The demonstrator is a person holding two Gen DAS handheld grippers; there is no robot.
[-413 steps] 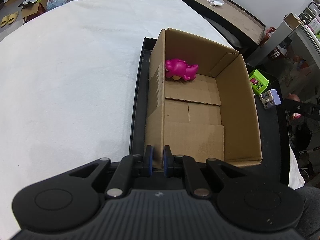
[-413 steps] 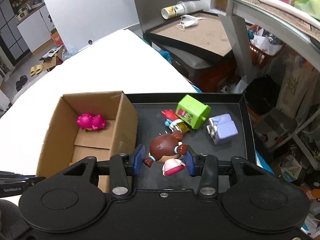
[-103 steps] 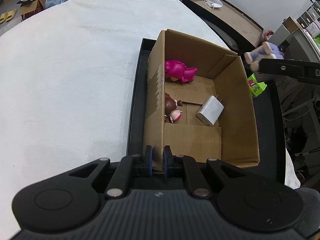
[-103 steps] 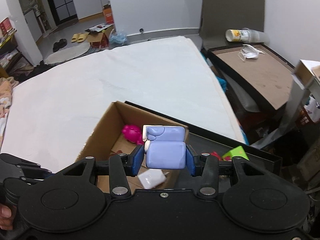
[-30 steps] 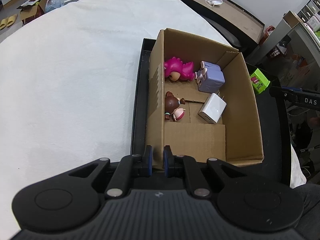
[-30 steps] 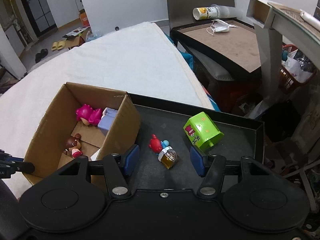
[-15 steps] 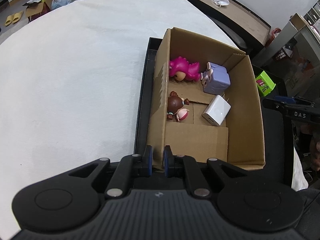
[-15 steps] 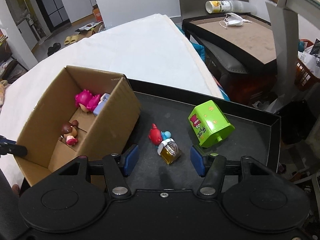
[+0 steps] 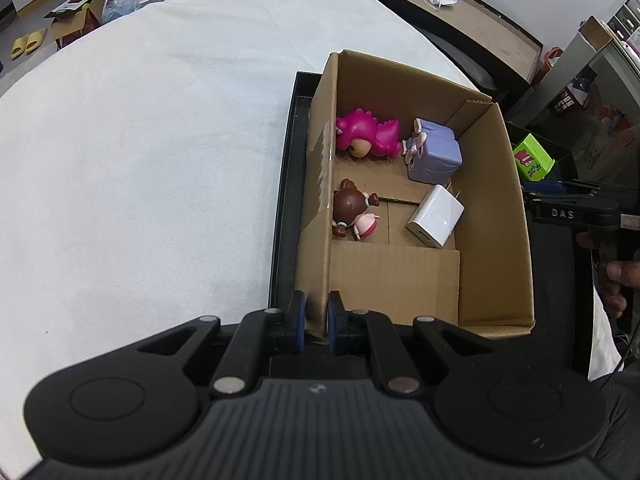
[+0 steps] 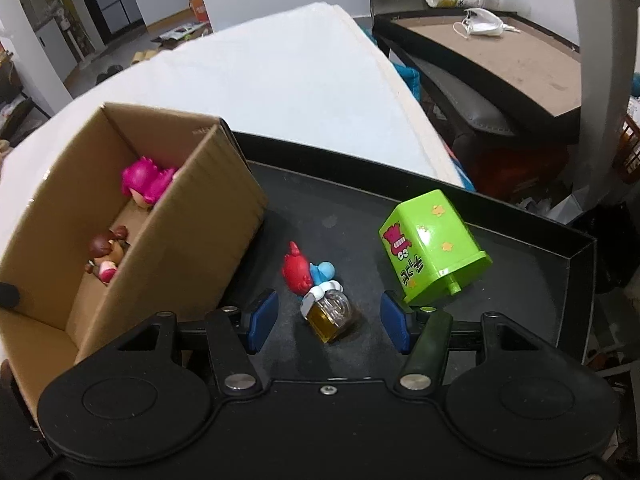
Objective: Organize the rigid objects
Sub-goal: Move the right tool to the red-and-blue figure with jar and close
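A cardboard box stands on a black tray. In it lie a pink dinosaur toy, a lilac toy, a brown-haired doll and a white charger. My left gripper is shut on the box's near wall. My right gripper is open and low over the tray, its jaws either side of a small toy with a red and blue figure and a clear amber base. A green toy box lies tipped just right of it.
A white padded surface spreads left of the tray. A brown side table with a can and a face mask stands beyond. Shelving and clutter are on the right. The box is close to the right gripper's left finger.
The right gripper, open and empty, has come down and forward toward the small red and blue toy. The left gripper still holds the box wall.
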